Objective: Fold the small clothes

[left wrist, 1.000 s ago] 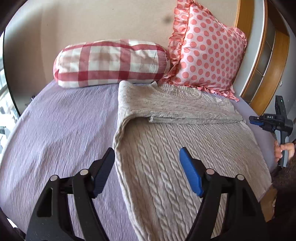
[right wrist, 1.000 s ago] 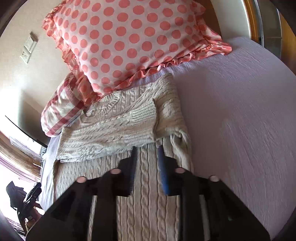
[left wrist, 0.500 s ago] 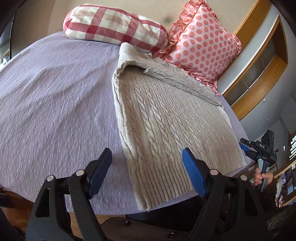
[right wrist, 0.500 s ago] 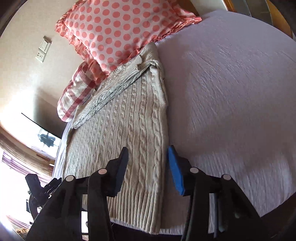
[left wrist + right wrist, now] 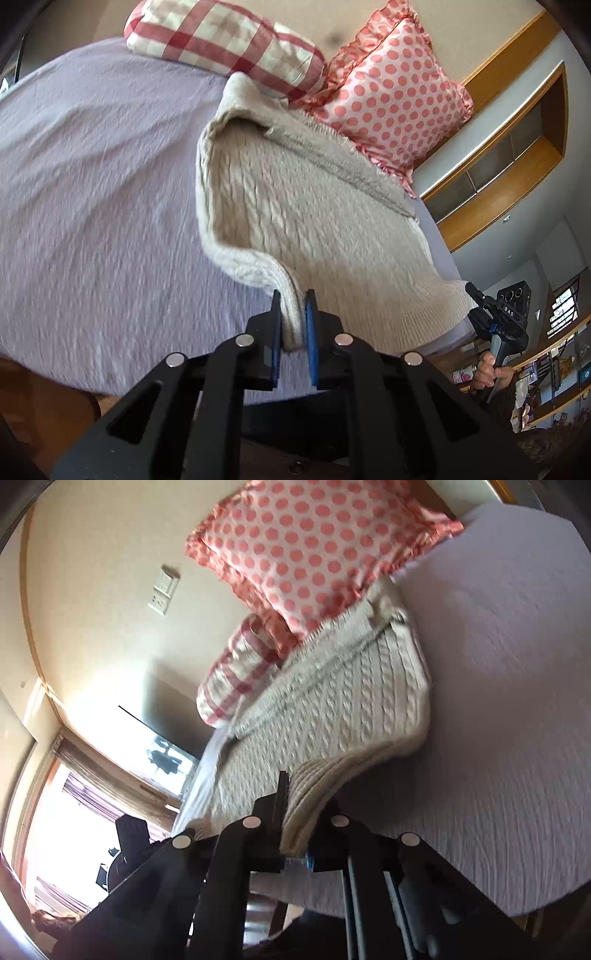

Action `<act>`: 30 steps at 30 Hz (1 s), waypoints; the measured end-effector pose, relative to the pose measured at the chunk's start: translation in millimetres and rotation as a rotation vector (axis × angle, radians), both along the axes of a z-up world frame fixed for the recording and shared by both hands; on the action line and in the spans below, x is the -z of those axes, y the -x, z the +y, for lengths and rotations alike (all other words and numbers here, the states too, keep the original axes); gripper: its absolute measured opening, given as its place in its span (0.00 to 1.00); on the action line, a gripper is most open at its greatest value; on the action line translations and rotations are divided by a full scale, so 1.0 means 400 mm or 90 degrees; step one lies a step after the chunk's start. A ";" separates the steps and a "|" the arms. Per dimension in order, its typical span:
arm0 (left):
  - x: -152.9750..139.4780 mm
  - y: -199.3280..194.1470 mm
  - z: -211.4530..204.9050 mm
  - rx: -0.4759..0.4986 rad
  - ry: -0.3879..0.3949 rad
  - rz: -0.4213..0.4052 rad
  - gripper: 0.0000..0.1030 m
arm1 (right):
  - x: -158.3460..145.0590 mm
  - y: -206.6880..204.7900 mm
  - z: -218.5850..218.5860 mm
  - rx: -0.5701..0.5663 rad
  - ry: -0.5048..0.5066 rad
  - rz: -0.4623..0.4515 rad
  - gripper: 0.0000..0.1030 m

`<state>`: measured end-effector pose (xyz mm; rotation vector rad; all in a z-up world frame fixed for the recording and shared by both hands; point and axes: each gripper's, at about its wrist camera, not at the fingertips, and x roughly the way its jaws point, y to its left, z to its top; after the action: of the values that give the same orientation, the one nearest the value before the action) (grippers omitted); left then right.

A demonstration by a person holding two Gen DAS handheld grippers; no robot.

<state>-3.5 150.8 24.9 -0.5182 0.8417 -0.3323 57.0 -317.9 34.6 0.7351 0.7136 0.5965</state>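
While the left gripper [image 5: 292, 317] pinches the sweater's [image 5: 314, 221] left hem corner, lifted off the bed [image 5: 92, 184], bare lilac sheet spreads wide leftward. Right gripper [image 5: 295, 805] clamps the opposite hem corner; open sheet lies beyond that edge too.

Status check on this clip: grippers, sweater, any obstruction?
Left gripper shut on sweater hem corner. Right gripper shut on the other hem corner, both lifted off the bedspread. Pillows at the collar end; nothing blocking.

Polka-dot pillow [image 5: 391, 92] beside plaid bolster [image 5: 221, 40] on lilac bedspread [image 5: 92, 203]
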 end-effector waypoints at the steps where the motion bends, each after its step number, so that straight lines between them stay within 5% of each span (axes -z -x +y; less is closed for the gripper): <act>1: -0.029 -0.021 0.007 -0.004 -0.010 -0.021 0.11 | -0.025 -0.020 -0.006 0.013 -0.009 -0.019 0.07; 8: -0.170 -0.343 0.059 -0.090 -0.052 -0.078 0.10 | -0.132 -0.278 -0.034 0.097 -0.056 -0.072 0.07; 15: -0.139 -0.752 0.045 -0.155 -0.123 0.002 0.10 | -0.053 -0.673 0.001 0.169 0.015 0.028 0.07; 19: -0.062 -0.893 0.037 -0.175 -0.157 0.084 0.11 | 0.043 -0.846 0.031 0.191 0.091 0.174 0.09; 22: -0.067 -0.900 0.050 -0.177 -0.125 0.073 0.17 | 0.065 -0.869 0.032 0.181 0.052 0.200 0.25; 24: -0.104 -0.872 0.065 -0.193 -0.140 0.035 0.44 | 0.026 -0.843 0.022 0.192 0.061 0.142 0.71; 26: -0.145 -0.828 0.084 -0.207 -0.142 -0.006 0.48 | -0.030 -0.785 -0.001 0.236 0.068 0.067 0.91; 30: -0.182 -0.734 0.074 -0.131 -0.076 -0.059 0.57 | -0.075 -0.690 0.021 0.165 0.047 0.002 0.91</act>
<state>290.1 180.5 97.8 -0.4706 0.7074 -0.1151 333.0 -309.5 64.8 0.7453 0.6281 0.3309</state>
